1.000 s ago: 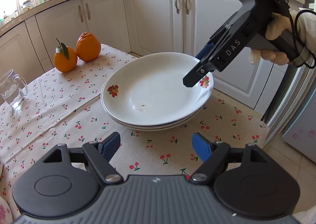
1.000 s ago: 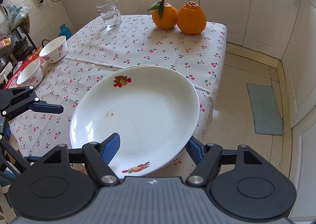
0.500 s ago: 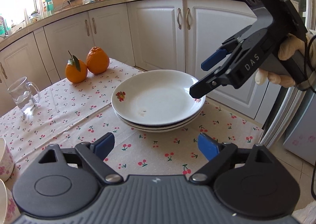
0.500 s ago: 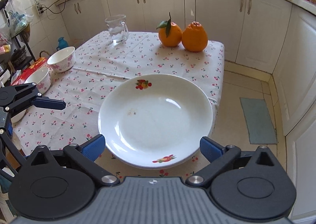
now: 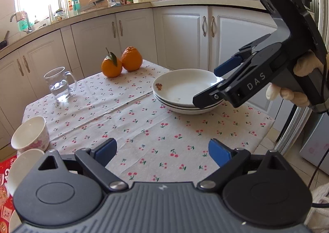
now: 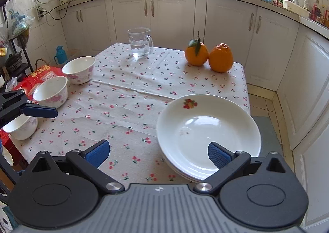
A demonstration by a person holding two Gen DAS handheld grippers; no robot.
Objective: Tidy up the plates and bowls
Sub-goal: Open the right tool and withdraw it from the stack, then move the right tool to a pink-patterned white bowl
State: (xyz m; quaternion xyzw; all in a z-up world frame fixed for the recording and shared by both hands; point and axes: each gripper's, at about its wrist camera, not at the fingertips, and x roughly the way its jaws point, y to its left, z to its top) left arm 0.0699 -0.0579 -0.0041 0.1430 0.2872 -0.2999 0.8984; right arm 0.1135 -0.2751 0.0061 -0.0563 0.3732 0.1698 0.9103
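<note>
**Stacked plates on the cherry-print cloth, both grippers empty**

Left wrist view: a stack of shallow white ceramic plates (image 5: 186, 91), the top one with a small fruit motif on its rim, rests on the far right part of the surface (image 5: 144, 130), which is covered in a white cloth printed with red cherries. The left gripper (image 5: 162, 151) hangs over bare cloth near the front edge; its jaws are opening, already well apart, with nothing between the blue pads. The right gripper (image 5: 209, 82), held in a pale-gloved hand (image 5: 296, 87), hovers just above the near right rim of the stack with its jaws apart and empty. Two white bowls with pink flower print (image 5: 30, 136) stand at the left edge.

Right wrist view: the plate stack (image 6: 207, 134) lies at the near right corner of the surface. The right gripper's (image 6: 158, 152) jaws stand wide apart, gripping nothing; its right pad shows in front of the plate's near rim. Three flowered bowls (image 6: 51, 91) sit at the left, with the left gripper (image 6: 39, 110) above them.
</note>
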